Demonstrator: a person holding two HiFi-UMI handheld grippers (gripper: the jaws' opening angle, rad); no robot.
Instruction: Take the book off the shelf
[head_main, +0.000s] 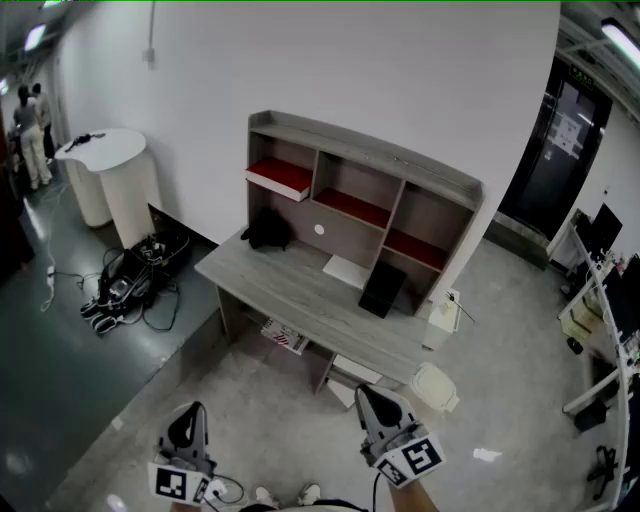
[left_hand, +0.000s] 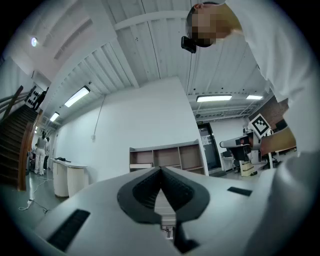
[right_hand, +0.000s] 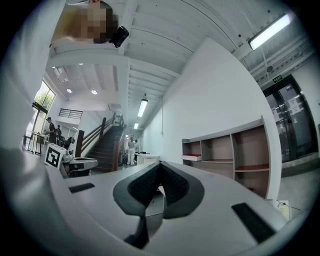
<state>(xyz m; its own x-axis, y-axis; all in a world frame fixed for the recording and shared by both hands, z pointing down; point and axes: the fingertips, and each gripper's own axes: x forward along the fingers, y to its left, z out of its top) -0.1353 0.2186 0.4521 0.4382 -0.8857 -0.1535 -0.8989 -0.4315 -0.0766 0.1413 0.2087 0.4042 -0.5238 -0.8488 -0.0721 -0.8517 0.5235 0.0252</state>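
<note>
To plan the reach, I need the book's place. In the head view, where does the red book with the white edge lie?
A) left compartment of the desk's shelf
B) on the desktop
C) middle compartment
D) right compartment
A: the head view shows the red book, white edge to the front, lying in the left compartment of the shelf, above the desktop.

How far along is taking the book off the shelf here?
Done: nothing; the red book lies in the upper left compartment of the shelf. In hand: nothing; left claw and right claw are shut, empty, short of the desk. Left: approach, grip the book, pull it out.
</note>
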